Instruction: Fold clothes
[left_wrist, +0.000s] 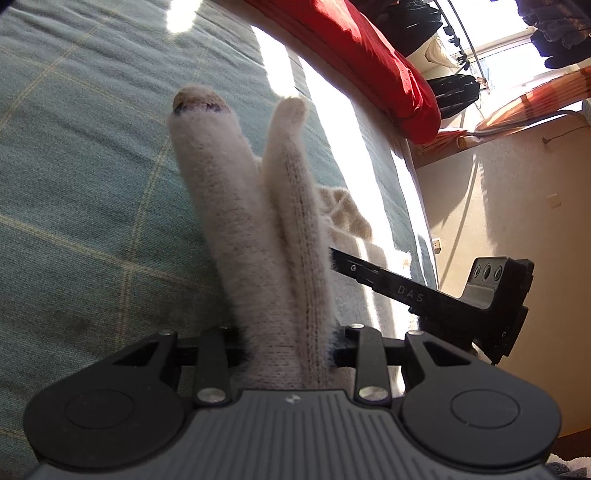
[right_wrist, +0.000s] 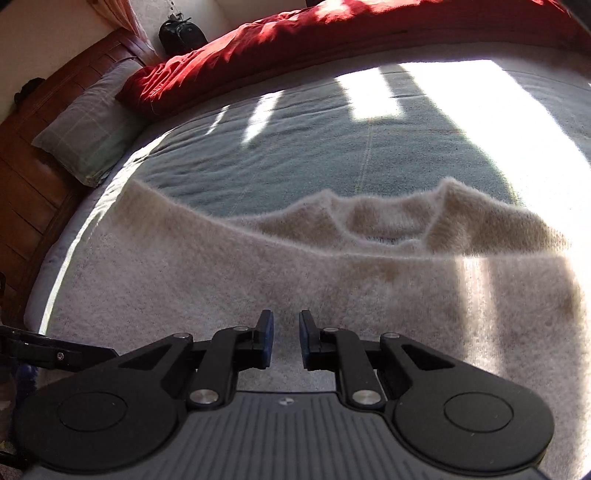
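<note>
A fuzzy cream sweater (right_wrist: 258, 266) lies across the teal checked bed cover (right_wrist: 332, 162). Its near part is raised and reaches over toward the collar (right_wrist: 388, 225). My right gripper (right_wrist: 286, 321) is shut on the sweater's near edge, and the fabric hides its fingertips. In the left wrist view my left gripper (left_wrist: 251, 155) is shut on bunched sweater fabric (left_wrist: 291, 221) that stands up in two columns and covers its fingers. A finger of my right gripper (left_wrist: 406, 291) reaches into the sweater from the right, close beside my left one.
A red duvet (right_wrist: 295, 48) is heaped along the far side of the bed. A grey-green pillow (right_wrist: 88, 136) leans on the wooden headboard (right_wrist: 33, 155). The bed's edge (left_wrist: 417, 206), a cream wall and hanging dark clothes (left_wrist: 554, 33) are on the left gripper's right.
</note>
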